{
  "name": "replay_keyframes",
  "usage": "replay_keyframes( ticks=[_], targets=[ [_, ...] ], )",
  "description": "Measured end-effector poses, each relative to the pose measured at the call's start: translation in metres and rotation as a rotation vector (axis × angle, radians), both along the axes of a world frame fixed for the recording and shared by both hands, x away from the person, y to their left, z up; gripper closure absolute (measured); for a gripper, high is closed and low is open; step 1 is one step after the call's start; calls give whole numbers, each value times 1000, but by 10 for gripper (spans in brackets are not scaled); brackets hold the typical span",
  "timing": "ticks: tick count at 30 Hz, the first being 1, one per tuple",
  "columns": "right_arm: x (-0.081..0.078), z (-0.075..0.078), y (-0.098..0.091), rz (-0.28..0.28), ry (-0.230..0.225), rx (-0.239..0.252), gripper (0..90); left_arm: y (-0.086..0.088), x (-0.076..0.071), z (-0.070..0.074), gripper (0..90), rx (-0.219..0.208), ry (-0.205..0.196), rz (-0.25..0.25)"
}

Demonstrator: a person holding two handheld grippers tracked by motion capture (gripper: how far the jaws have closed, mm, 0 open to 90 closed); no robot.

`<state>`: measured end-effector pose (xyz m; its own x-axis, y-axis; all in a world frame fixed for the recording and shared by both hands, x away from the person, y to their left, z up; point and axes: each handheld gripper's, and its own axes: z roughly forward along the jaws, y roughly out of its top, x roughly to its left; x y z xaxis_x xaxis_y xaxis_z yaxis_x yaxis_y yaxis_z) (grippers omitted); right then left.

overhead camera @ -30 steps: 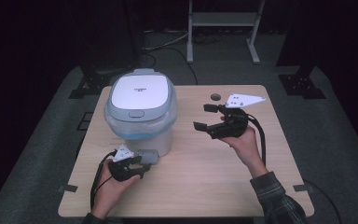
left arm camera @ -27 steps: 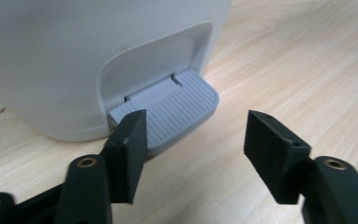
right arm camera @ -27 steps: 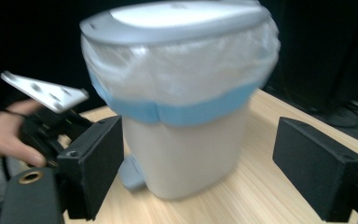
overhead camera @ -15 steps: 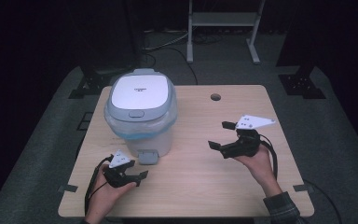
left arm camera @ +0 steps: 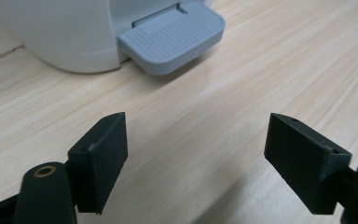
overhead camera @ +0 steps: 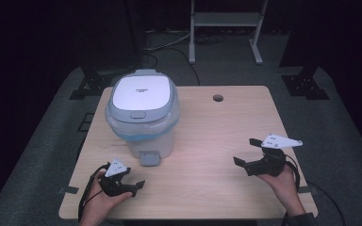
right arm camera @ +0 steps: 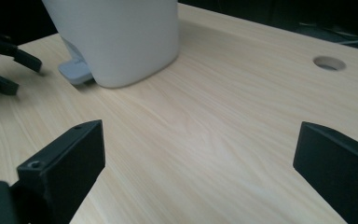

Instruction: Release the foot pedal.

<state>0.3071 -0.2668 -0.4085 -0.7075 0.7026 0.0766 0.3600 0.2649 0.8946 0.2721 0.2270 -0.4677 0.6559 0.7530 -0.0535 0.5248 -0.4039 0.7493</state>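
Pale wood surface with cable hole, white pedal bin at left, dark room, grey carpet, left hand-held gripper and right hand-held gripper both wide, jaws just opening, nothing between.

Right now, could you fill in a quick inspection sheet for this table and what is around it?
Surface: pale wooden table, round hole near the far edge.
Job's things: white pedal bin, lid shut, blue liner showing under the rim; grey pedal faces the person.
Clutter: nothing seen.
Grippers: left claw open, nothing between its jaws, pointing toward the pedal; right claw open, nothing between its jaws; both have just been opening.
Cables: one trails from each claw; more lie on the floor behind.
Surroundings: dark room, grey carpet, metal stand behind.
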Motion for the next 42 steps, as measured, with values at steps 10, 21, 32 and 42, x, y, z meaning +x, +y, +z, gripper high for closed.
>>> replay_keyframes(
  ticks=[10, 21, 32, 42],
  targets=[
    [-23, -30, -33, -87, -6, 1, 9, 11, -1, -7, 122, 38, -8, -17],
    [-32, -63, -47, -137, 79, -130, 9, 14, 1, -15, 72, 67, -19, -60],
    [-29, -80, -45, -130, 194, -257, 8, 14, 2, -16, 71, 73, -25, -76],
    [-29, -80, -44, -132, 194, -257, 8, 14, 2, -16, 78, 72, -27, -68]
  ],
)
